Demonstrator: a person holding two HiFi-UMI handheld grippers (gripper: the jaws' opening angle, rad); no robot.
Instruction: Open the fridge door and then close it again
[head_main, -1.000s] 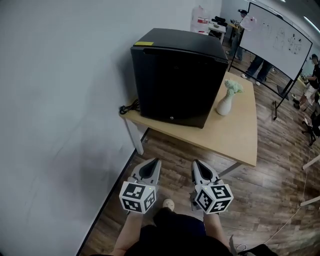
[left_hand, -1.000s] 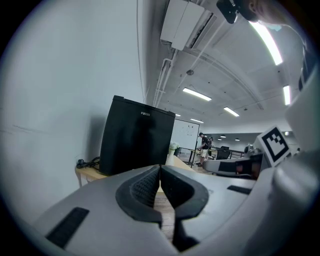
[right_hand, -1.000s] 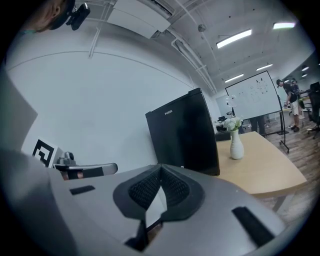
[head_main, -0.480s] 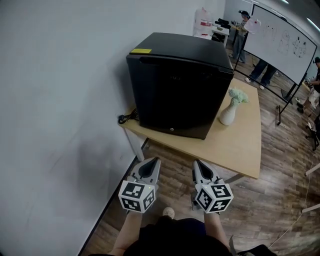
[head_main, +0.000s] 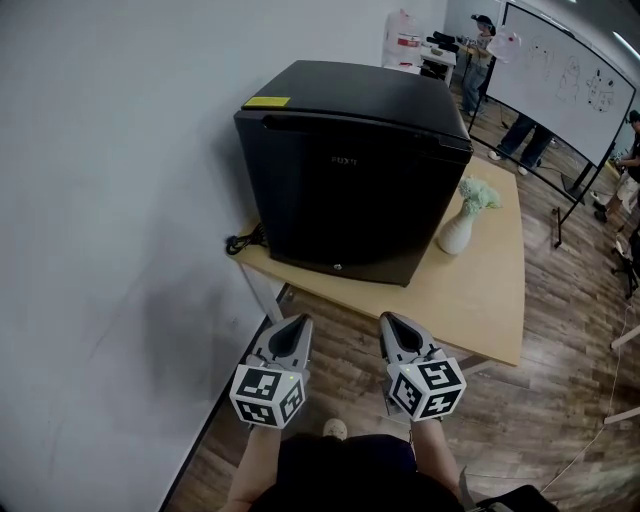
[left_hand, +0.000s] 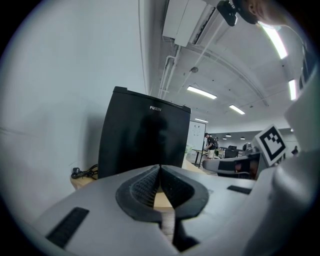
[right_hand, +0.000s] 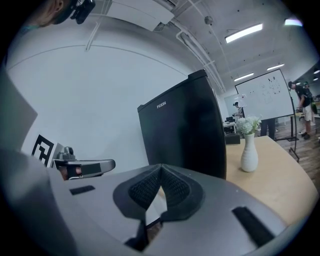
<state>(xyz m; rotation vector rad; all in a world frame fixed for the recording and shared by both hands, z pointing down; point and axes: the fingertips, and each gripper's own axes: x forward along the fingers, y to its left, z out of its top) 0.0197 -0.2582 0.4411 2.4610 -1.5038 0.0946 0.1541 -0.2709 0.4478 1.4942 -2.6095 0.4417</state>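
Standing upright on table (head_main: 485, 290) | fridge (head_main: 365, 95) | door (head_main: 340, 205) shut, facing the person

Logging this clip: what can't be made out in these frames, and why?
- Fridge inside: in every view the shut door covers it.
- Cable far end: in the head view it runs behind the fridge.
- Whiteboard writing: head view, too small to read.
- Round part low on the door: head view, too small to name.
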